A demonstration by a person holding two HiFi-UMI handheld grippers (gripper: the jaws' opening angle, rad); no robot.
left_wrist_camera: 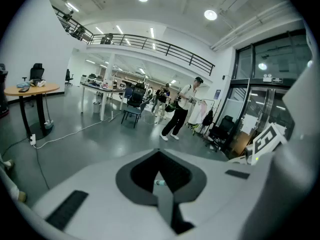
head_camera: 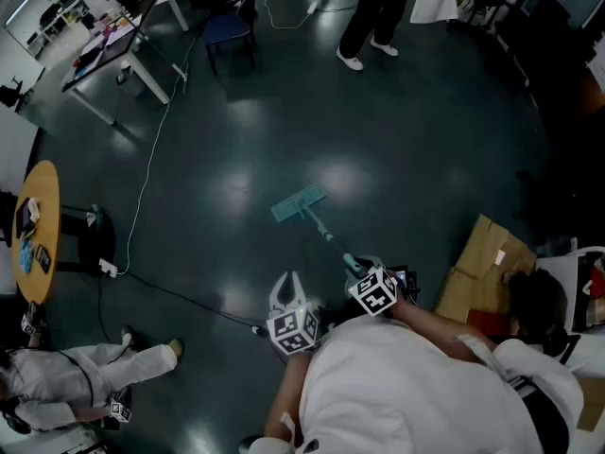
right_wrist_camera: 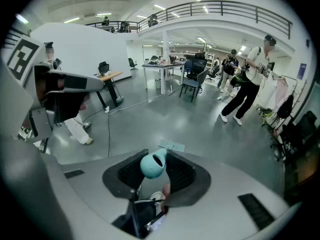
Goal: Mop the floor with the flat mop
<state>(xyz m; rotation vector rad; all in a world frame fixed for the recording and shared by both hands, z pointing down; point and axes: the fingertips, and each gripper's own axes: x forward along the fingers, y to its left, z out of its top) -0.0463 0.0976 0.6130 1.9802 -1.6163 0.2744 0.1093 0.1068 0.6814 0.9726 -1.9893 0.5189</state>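
The flat mop lies with its teal head point(head_camera: 299, 204) flat on the dark floor, straight ahead of me. Its thin handle point(head_camera: 326, 235) slants back to my right gripper point(head_camera: 356, 266), which is shut on the handle's teal top end point(right_wrist_camera: 151, 166). In the right gripper view the mop head point(right_wrist_camera: 172, 145) shows just beyond the jaws. My left gripper point(head_camera: 289, 286) hangs a little left of the handle, apart from it. Its jaws look shut with nothing gripped point(left_wrist_camera: 159, 170).
A person point(head_camera: 374, 12) stands far ahead, with a blue chair point(head_camera: 227, 28) and a desk point(head_camera: 112, 53) at the far left. A round wooden table point(head_camera: 40, 227) and a white cable point(head_camera: 146, 173) are left. A cardboard box point(head_camera: 484, 268) lies right. Someone's white-trousered legs point(head_camera: 90, 369) are lower left.
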